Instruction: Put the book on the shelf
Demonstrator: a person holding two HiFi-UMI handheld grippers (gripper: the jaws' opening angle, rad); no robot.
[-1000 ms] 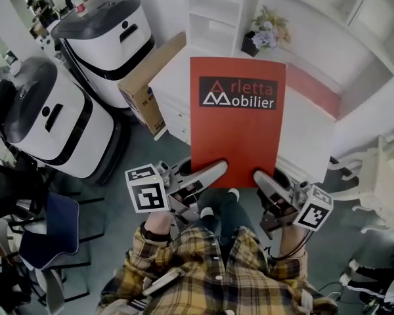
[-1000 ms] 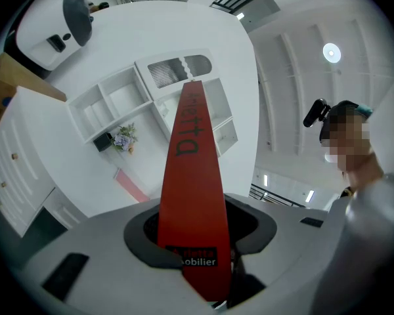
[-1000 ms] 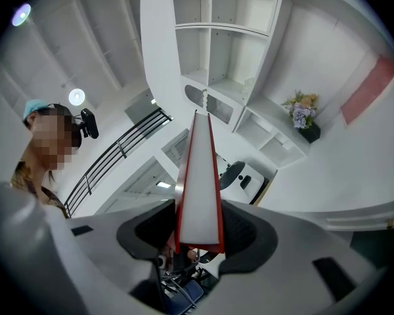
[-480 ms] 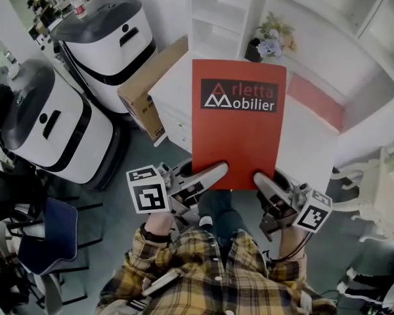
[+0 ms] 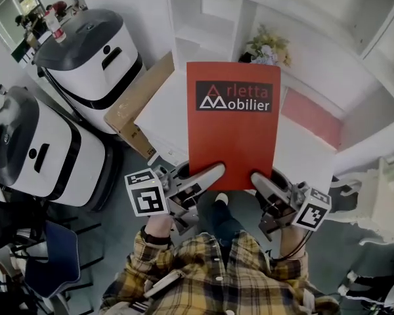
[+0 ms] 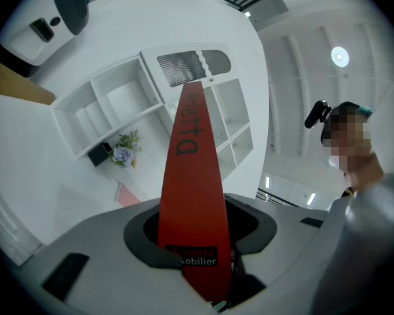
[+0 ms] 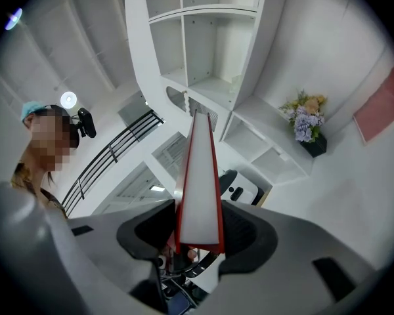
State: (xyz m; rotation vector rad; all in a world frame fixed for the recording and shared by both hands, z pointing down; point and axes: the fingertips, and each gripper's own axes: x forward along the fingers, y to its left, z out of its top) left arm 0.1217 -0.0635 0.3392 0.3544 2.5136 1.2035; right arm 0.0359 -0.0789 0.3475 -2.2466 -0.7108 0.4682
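- One thin red book with a black title panel on its cover is held level in the air, cover up, its far edge toward the tall white open-fronted shelf unit
- Both tongs carry it by the near edge: the left gripper is clamped on the book near one corner and the right gripper near the other, with the jaws pressed on front and back cover in each gripper view
- Below the book lies a white cabinet top with a flat pink-red slab on it to the right; the book seems to touch neither
- A black pot of pale flowers stands at the foot of the shelf unit, just beyond the book's far edge
- A brown cardboard box leans at the cabinet's left, and two white rounded machines with dark tops stand farther left
- Step in hand, as I judge it: carrying the book to the shelf, with placing not yet begun
- The next move calls for picking a bare compartment away from the flowers, lining the far edge up with its opening and sliding the book in before either grip lets go
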